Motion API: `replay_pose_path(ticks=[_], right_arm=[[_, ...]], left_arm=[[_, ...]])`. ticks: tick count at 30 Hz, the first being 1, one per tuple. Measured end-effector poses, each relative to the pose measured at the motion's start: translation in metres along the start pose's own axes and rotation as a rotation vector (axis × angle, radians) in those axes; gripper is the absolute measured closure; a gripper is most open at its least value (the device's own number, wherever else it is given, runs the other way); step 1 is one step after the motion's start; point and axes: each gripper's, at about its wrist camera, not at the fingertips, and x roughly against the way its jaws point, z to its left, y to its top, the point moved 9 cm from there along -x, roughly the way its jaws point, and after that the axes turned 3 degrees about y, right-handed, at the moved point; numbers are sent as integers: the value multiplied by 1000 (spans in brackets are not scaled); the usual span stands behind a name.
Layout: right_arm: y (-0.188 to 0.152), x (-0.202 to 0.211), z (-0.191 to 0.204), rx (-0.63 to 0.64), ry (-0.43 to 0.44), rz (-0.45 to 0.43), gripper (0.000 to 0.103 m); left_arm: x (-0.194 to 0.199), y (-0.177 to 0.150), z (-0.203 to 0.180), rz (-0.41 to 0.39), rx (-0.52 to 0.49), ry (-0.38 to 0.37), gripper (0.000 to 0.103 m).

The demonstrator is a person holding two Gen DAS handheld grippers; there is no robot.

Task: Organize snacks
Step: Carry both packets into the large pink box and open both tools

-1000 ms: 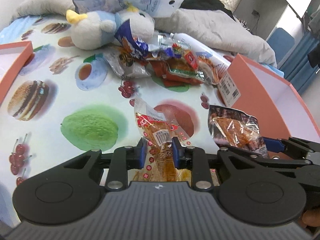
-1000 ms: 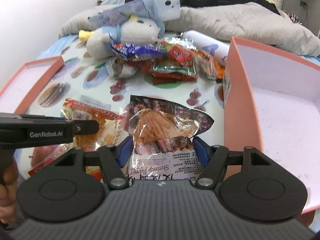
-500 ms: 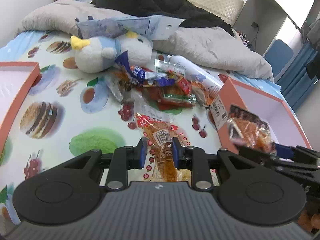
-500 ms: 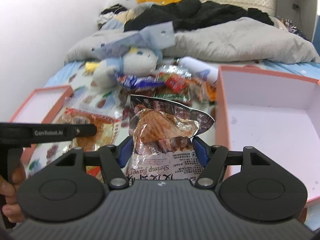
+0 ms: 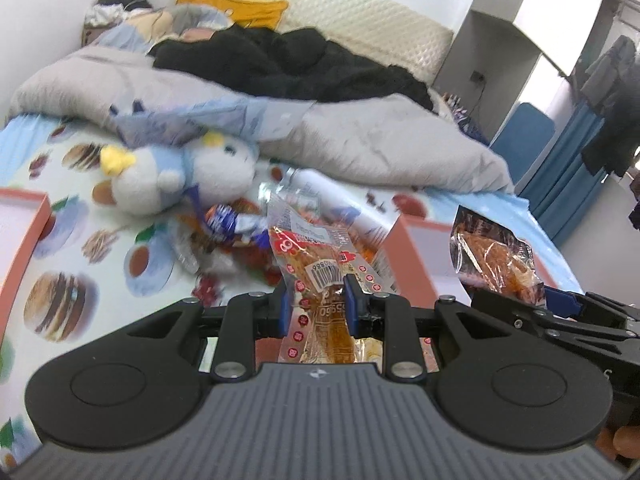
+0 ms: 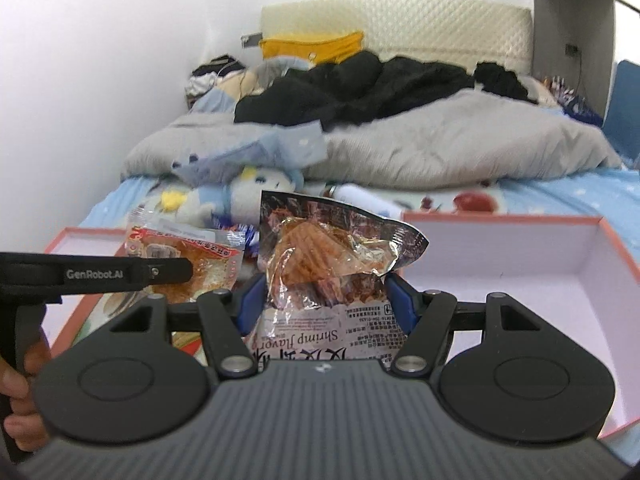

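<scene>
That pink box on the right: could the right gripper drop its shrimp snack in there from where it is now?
Probably yes. The right gripper holds the shrimp snack just left of the pink box, whose open top has nothing across it.

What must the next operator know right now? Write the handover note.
Left gripper: shut on the red-printed snack packet, lifted off the bed.
Right gripper: shut on the shrimp-flavor packet, held up beside the right pink box.
Left pink box: what shows of it is bare.
Snack pile lies by the plush toy.
Done: two packets picked.
Left: box both, then sort the pile.
</scene>
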Motion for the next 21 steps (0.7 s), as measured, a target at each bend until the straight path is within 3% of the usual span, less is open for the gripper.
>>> replay_pose_path(ticks=[9, 21], right_arm=[[18, 19, -35, -9, -47, -61, 36], [-1, 29, -109, -80, -136, -60, 36]], left_arm=[[-1, 25, -47, -24, -34, -51, 73], [-45, 12, -134, 51, -131, -129, 73]])
